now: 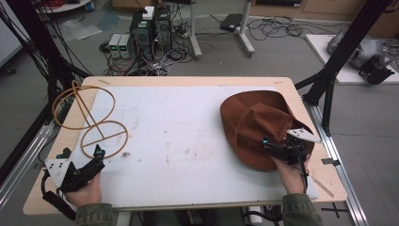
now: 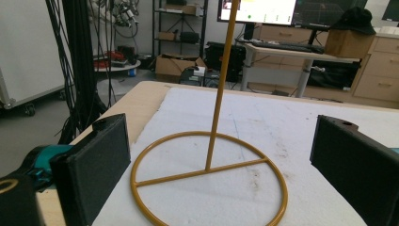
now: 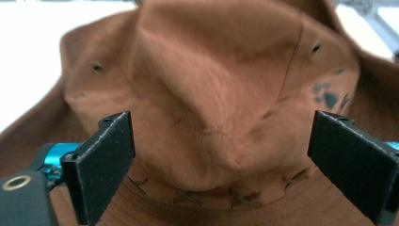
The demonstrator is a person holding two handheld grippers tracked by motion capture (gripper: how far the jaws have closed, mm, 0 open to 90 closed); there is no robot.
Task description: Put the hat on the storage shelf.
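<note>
A brown wide-brimmed hat (image 1: 256,123) lies on the white mat at the right; its dented crown (image 3: 221,89) is close ahead in the right gripper view. My right gripper (image 1: 278,147) is open over the hat's near brim, jaws standing either side of the crown without touching it. A yellow wire stand (image 1: 89,117) with a ring base (image 2: 209,181), an upright rod (image 2: 221,80) and a ring top stands at the left of the table. My left gripper (image 1: 96,157) is open just in front of the base ring, with nothing between its jaws.
The white mat (image 1: 188,141) covers most of the wooden table (image 1: 193,81). Black frame posts (image 1: 339,56) rise at the table's right and left. Computers and cables (image 1: 150,33) lie on the floor beyond the far edge.
</note>
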